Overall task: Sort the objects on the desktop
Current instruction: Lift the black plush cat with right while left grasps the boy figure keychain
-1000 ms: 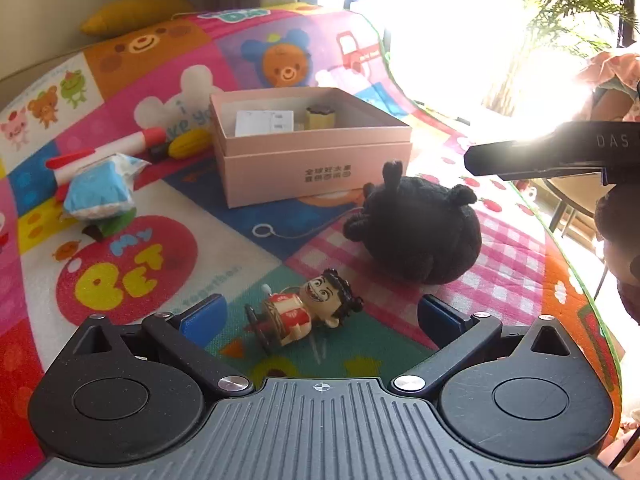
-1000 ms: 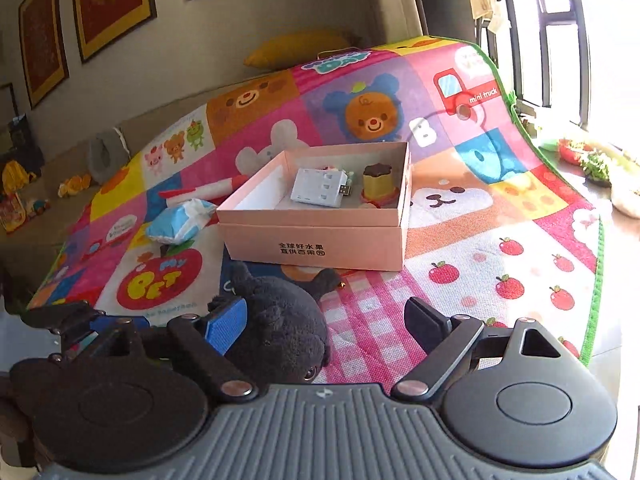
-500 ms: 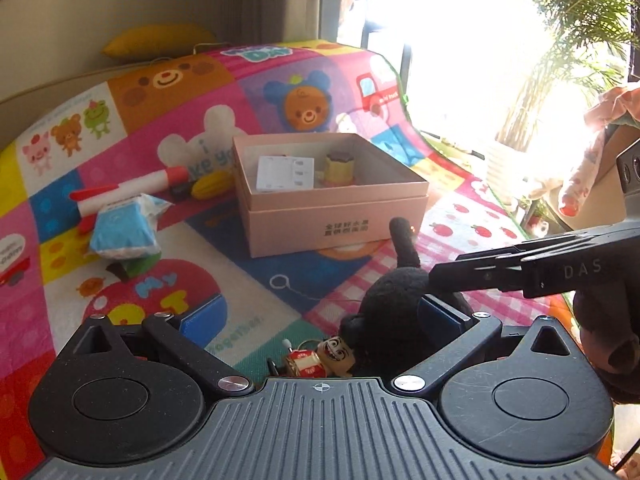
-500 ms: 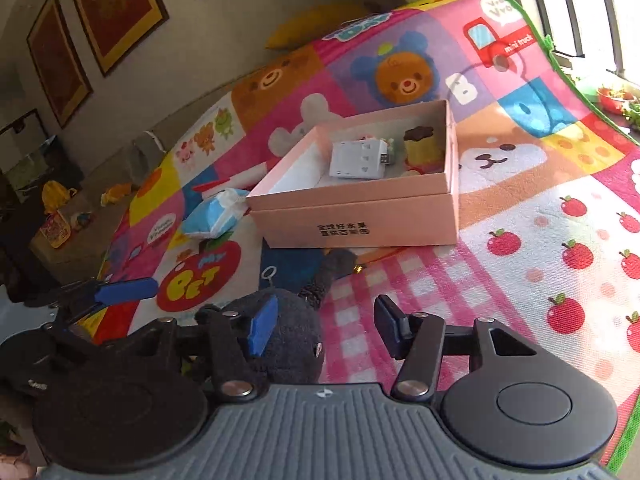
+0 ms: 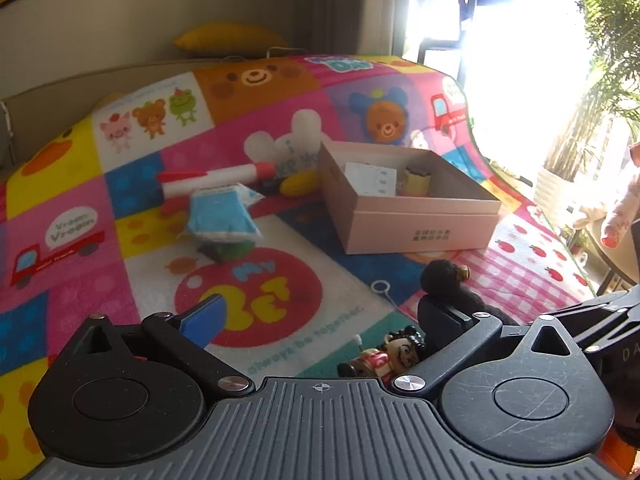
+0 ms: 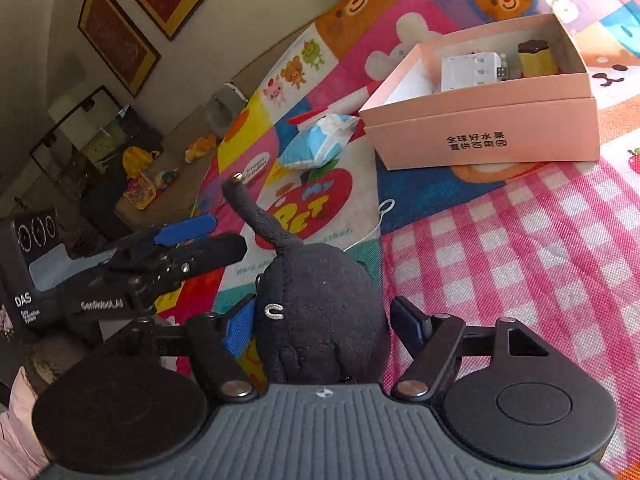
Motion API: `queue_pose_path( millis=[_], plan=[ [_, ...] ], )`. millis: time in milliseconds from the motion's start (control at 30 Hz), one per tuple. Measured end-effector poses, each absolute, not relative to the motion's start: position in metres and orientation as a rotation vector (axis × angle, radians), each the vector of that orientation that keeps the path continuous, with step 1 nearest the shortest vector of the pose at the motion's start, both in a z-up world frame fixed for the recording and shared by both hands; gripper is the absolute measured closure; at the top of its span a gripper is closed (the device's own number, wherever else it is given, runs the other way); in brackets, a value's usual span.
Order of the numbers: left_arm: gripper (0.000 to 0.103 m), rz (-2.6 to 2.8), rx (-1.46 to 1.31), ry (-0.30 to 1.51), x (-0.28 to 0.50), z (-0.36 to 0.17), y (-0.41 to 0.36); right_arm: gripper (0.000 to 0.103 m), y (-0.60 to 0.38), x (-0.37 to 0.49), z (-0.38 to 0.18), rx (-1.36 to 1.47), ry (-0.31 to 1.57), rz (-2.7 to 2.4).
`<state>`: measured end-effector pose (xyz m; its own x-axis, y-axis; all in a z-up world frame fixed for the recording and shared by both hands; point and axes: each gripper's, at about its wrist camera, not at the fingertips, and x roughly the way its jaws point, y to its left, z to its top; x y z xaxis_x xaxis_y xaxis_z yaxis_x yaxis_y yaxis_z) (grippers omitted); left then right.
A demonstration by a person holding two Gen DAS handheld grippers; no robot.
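Note:
A black plush toy (image 6: pixel 320 320) sits between the jaws of my right gripper (image 6: pixel 324 320), its tail sticking up. The jaws are opening; the left blue pad (image 6: pixel 240 326) brushes the plush, while the right pad (image 6: pixel 408 318) stands just off it. My left gripper (image 5: pixel 320 314) is open and empty, held to the left of the plush (image 5: pixel 444 278). A small doll figurine (image 5: pixel 388 356) lies just inside its right finger. The open pink box (image 5: pixel 416 216) holds a white adapter (image 5: pixel 370 180) and a yellow pudding toy (image 5: pixel 416 180).
A colourful play mat (image 5: pixel 120 184) covers the surface. A red-and-white rocket (image 5: pixel 216 178), a blue tissue pack (image 5: pixel 220 216) and a yellow toy (image 5: pixel 298 186) lie left of the box. A potted plant (image 5: pixel 592 128) stands by the window, and a person's sleeve (image 5: pixel 616 220) shows at right.
My right gripper came down over the black plush, its jaws narrowing and then widening. My left gripper swung left and back, so the figurine slid to the lower edge.

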<state>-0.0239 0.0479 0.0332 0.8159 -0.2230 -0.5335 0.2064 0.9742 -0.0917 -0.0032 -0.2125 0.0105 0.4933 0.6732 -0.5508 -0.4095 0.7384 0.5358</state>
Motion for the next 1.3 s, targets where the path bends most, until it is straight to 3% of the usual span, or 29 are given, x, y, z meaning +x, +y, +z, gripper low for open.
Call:
queue_pose_path(
  millis=[200, 500, 767, 1067, 1300],
  plan=[
    [0.000, -0.232, -0.061, 0.606, -0.026, 0.023, 0.055, 0.038, -0.211, -0.020, 0.026, 0.249, 0.766, 0.638],
    [0.000, -0.341, -0.020, 0.677, -0.026, -0.001, 0.014, 0.037, -0.266, -0.005, 0.019, 0.318, 0.749, 0.363],
    [0.000, -0.456, -0.005, 0.719, -0.026, -0.008, -0.009, 0.014, -0.271, -0.021, 0.023, 0.285, 0.653, 0.266],
    [0.000, -0.573, 0.074, 0.698, -0.046, -0.005, -0.037, 0.004, -0.286, -0.036, 0.019, 0.345, 0.624, 0.222],
    [0.000, -0.344, 0.055, 0.622, -0.028, 0.003, -0.015, 0.004, -0.281, -0.048, 0.028, 0.290, 0.565, 0.199]
  ],
)
